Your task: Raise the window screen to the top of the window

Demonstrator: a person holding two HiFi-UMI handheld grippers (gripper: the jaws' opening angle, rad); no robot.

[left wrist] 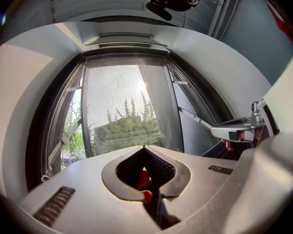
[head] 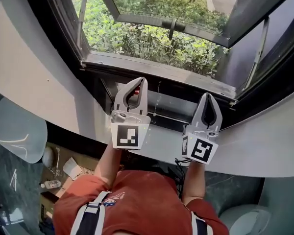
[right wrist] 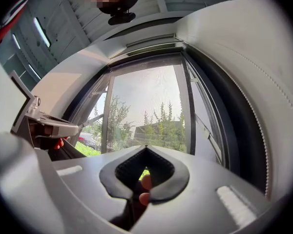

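Currently both are clenched shut with nothing between the jaws: left gripper (head: 141, 81) and right gripper (head: 208, 95) are held side by side, apart, pointing at the window. The window screen (left wrist: 122, 111) spans the middle opening ahead of them, its mesh over trees and sky.

Left tongs (head: 141, 81), right tongs (head: 209, 96) side by side before window (head: 152, 38).

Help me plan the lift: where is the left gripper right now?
Head view, left of centre: the left gripper, shut, points at the window's lower frame, the right gripper alongside to its right.
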